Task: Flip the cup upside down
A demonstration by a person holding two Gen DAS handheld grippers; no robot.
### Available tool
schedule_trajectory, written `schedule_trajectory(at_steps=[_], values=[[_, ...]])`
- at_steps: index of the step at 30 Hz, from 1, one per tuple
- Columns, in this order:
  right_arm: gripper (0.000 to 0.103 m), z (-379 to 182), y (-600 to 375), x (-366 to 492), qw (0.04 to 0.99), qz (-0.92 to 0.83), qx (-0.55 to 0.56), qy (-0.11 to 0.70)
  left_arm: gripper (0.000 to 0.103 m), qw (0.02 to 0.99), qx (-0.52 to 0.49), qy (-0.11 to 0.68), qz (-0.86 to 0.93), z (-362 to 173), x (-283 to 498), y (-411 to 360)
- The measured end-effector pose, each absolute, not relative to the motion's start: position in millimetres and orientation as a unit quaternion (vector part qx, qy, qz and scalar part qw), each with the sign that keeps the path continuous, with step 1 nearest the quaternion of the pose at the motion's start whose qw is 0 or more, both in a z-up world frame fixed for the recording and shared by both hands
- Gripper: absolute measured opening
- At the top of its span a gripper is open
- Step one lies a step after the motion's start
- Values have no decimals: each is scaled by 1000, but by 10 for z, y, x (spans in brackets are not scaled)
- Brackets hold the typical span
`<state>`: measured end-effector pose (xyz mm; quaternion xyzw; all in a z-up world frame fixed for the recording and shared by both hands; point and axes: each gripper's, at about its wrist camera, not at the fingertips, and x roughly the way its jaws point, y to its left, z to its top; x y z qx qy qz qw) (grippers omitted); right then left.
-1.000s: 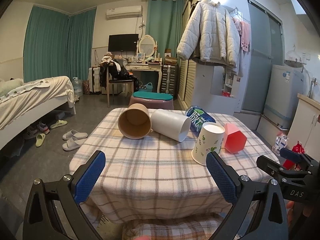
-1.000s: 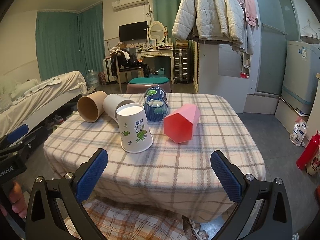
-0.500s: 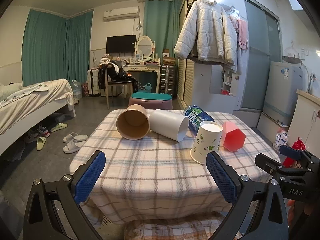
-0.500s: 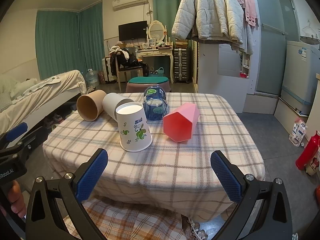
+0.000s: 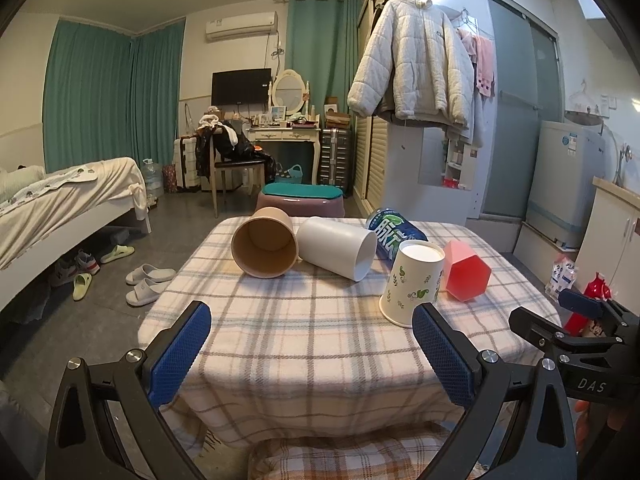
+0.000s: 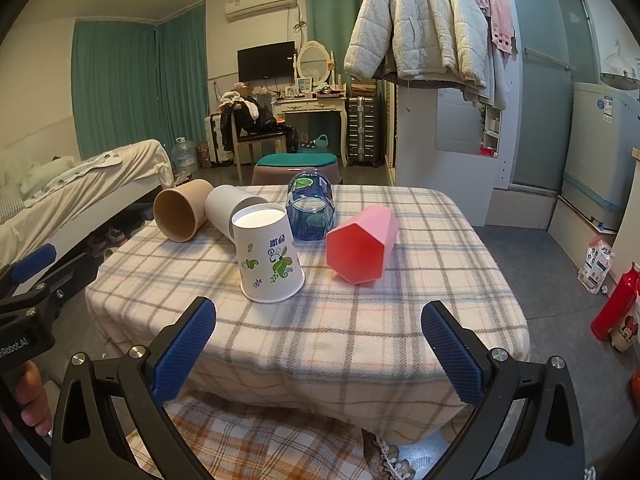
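Right wrist: tapered (paper) floral cup [image 6: 269, 254].

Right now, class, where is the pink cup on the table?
In the right wrist view the pink cup lies on its side right of centre, beside the floral cup and near the blue can.

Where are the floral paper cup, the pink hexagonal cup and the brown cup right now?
floral paper cup [image 6: 269, 258]: right wrist view, on its printed side wall.
pink hexagonal cup [image 6: 354, 250]: right wrist view, on its hexagonal end facing the camera.
brown cup [image 5: 265, 249]: left wrist view, inside its open mouth.
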<state>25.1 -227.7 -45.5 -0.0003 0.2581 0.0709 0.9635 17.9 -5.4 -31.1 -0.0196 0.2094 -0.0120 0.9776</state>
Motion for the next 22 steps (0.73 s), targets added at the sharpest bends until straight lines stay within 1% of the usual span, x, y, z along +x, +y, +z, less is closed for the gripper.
schedule_trajectory(at_steps=[22], values=[[103, -457, -2269, 250, 963, 71, -1, 260, 103, 978, -13, 209, -11, -360, 167, -87]])
